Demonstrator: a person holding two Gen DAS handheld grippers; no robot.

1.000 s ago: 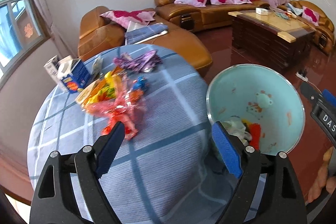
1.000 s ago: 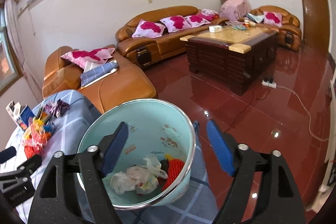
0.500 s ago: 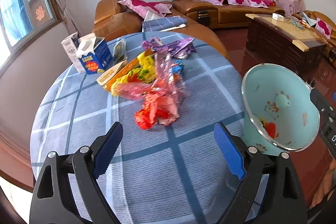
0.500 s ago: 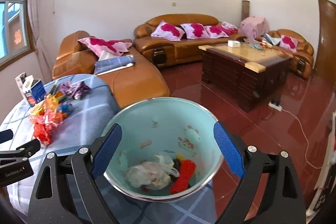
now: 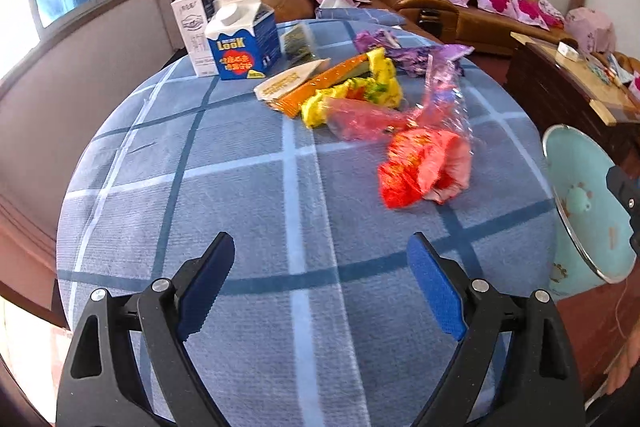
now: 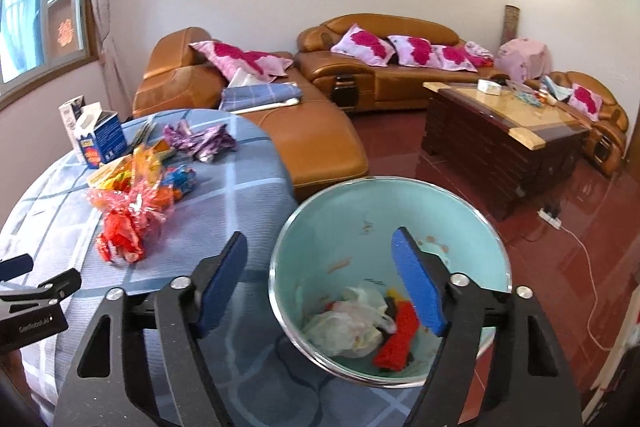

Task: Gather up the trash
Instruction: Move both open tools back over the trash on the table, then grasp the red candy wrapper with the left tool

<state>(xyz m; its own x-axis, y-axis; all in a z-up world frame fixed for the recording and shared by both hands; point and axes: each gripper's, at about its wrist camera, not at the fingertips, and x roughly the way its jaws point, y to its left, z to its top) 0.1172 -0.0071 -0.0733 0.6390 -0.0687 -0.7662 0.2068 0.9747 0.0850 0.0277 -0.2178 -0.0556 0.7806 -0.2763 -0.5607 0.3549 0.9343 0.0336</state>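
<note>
Left wrist view: left gripper (image 5: 320, 279) spread wide over the checked tablecloth (image 5: 240, 195), nothing between its jaws; red wrapper (image 5: 420, 171) lies beyond them, near the basin (image 5: 592, 227). Right wrist view: right gripper (image 6: 320, 279), jaws just closing, straddles the basin's rim (image 6: 276, 291), gripping nothing.

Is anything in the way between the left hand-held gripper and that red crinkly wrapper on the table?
Nothing visible is. Only bare blue checked tablecloth lies between the open left hand-held gripper and the red wrapper. The other wrappers and the cartons lie farther back, beyond it.
</note>
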